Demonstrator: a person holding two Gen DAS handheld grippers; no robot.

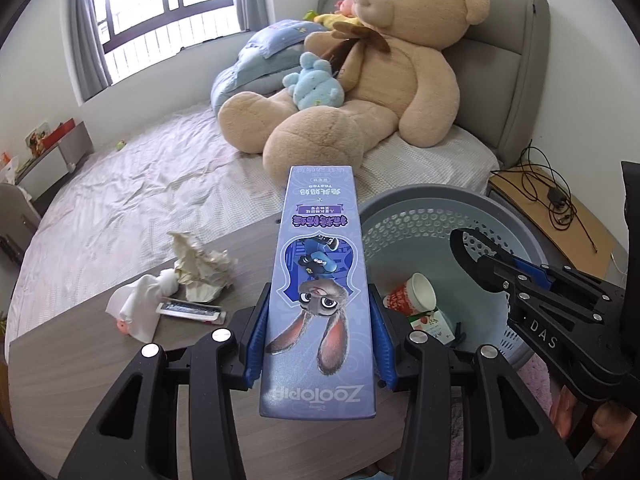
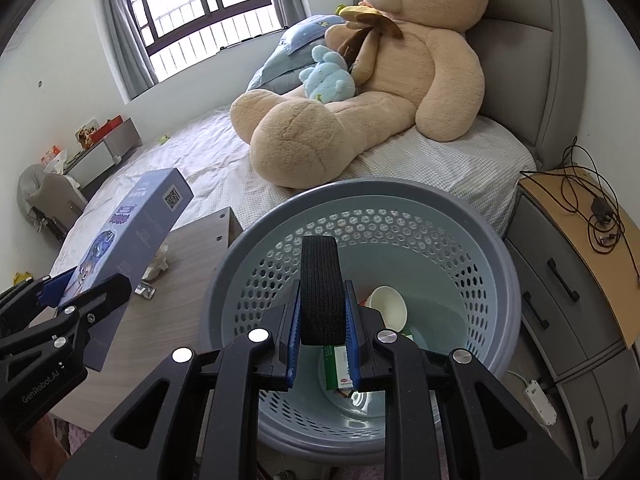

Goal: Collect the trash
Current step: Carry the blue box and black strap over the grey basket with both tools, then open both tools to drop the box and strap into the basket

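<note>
My left gripper [image 1: 318,336] is shut on a long purple Zootopia box [image 1: 318,280], held above the wooden table just left of the grey-blue perforated trash basket [image 1: 404,210]. The box also shows in the right wrist view [image 2: 132,232]. My right gripper [image 2: 323,320] is shut on a black ribbed strap [image 2: 320,280], held over the open basket [image 2: 360,196]. Inside the basket lie a paper cup [image 2: 387,304], a green-and-white pack [image 2: 340,364] and a red-printed carton [image 1: 430,322]. Crumpled paper [image 1: 200,264], a white tissue wad [image 1: 140,304] and a small flat wrapper [image 1: 190,310] lie on the table.
The wooden table [image 1: 80,360] stands against a bed [image 1: 140,184] with a large teddy bear [image 1: 360,80] and a blue plush. A nightstand [image 2: 576,248] with cables stands right of the basket. A white power strip [image 2: 540,398] lies on the floor.
</note>
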